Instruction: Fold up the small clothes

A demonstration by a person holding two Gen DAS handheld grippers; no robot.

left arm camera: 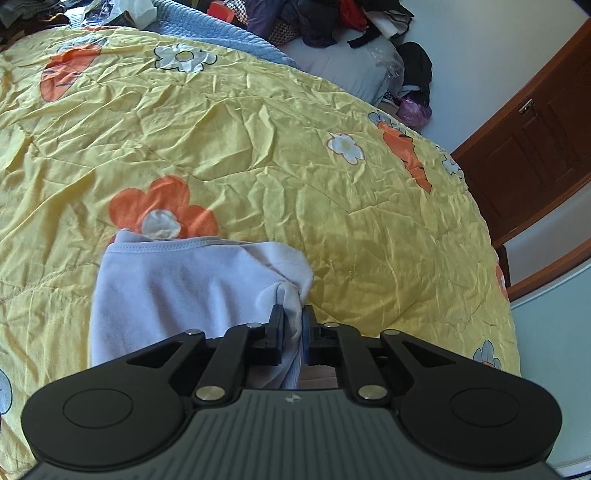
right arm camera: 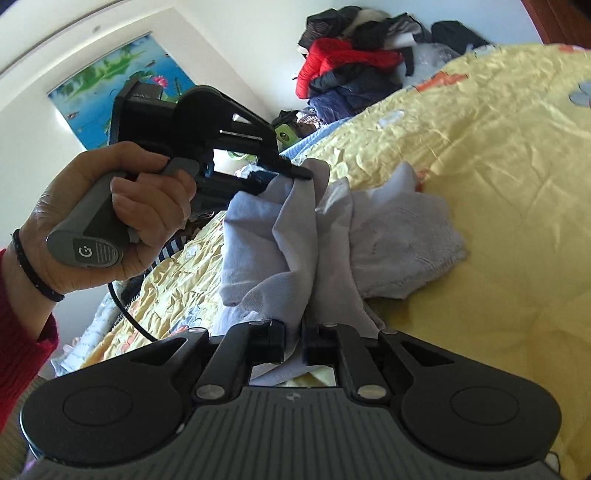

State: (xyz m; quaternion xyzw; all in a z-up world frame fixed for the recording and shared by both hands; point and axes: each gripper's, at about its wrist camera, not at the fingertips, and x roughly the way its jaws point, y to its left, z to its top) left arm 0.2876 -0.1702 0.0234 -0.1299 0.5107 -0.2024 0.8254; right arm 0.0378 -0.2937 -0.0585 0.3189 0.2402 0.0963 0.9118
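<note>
A small pale lilac garment (left arm camera: 173,288) lies partly on the yellow flowered quilt (left arm camera: 295,155). My left gripper (left arm camera: 293,315) is shut on a bunched corner of it, the cloth pinched between its black fingers. In the right wrist view the same garment (right arm camera: 295,236) hangs crumpled between both grippers, with one end resting on the quilt (right arm camera: 498,147). My right gripper (right arm camera: 293,328) is shut on a lower fold of it. The left gripper (right arm camera: 299,171), held by a person's hand (right arm camera: 122,214), grips the upper edge.
A heap of dark and red clothes (right arm camera: 354,70) lies at the far end of the bed, also seen as the clothes pile (left arm camera: 317,22). A blue blanket (left arm camera: 221,26) borders the quilt. A brown wooden door (left arm camera: 535,147) stands to the right. A colourful poster (right arm camera: 114,74) hangs on the wall.
</note>
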